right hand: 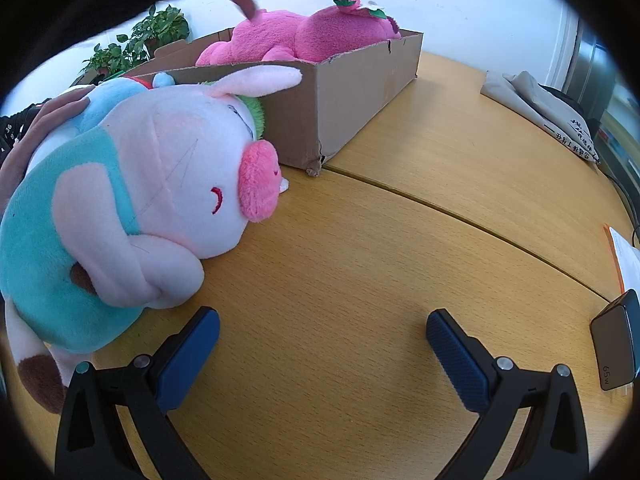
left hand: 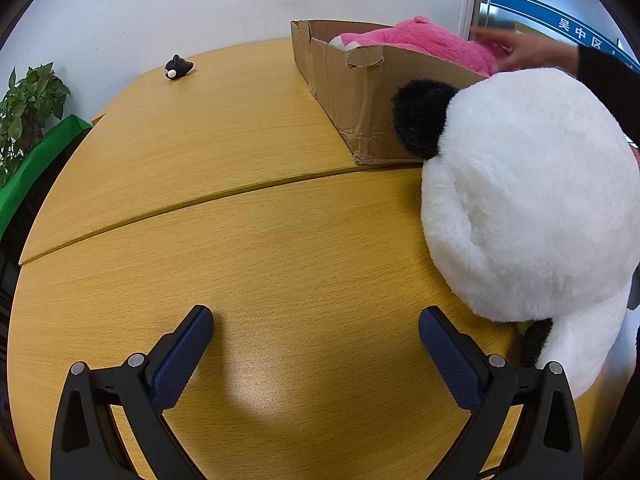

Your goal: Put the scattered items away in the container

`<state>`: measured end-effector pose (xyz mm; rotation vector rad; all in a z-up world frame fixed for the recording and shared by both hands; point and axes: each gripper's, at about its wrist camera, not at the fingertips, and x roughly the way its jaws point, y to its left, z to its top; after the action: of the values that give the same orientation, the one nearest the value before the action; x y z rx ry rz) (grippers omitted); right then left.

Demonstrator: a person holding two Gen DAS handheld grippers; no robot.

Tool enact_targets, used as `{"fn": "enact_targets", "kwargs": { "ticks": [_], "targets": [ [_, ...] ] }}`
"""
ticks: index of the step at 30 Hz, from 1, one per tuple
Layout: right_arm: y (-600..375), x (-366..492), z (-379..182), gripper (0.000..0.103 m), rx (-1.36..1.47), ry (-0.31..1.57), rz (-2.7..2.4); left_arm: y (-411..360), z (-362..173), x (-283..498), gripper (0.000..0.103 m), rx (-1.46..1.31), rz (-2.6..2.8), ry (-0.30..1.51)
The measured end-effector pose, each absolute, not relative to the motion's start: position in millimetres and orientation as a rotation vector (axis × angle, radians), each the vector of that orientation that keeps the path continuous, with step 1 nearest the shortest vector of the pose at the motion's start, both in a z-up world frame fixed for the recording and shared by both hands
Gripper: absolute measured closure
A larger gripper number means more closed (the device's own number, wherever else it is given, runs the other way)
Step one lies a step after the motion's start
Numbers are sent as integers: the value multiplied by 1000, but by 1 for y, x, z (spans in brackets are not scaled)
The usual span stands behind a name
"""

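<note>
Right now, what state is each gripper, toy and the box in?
left gripper: open, empty
right gripper: open, empty
cardboard box: open-topped, on table
pink plush: lying inside box
pig plush: on its side, outside box
panda plush: on table, outside box
small black toy: on table, apart

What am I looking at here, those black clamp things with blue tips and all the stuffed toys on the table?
These are two hand-held grippers, each carrying a wide-angle camera that looks along its two fingers. One picture comes from the left gripper, the other from the right gripper. Both are open and hold nothing. On the wooden table stands a brown cardboard box with a bright pink plush toy inside. Outside it lie a big white and black plush panda, a pale pink plush pig in teal clothes and a small black toy. A bare hand reaches over the box.
</note>
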<state>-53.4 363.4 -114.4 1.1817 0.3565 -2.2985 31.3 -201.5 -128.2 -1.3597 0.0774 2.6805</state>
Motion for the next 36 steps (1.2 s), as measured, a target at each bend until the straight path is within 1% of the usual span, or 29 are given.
{"fn": "enact_targets", "kwargs": {
  "ticks": [36],
  "targets": [
    [363, -50, -114, 0, 1182, 357, -2298, -203, -128, 31, 0, -1359, 2680, 76]
  ]
}}
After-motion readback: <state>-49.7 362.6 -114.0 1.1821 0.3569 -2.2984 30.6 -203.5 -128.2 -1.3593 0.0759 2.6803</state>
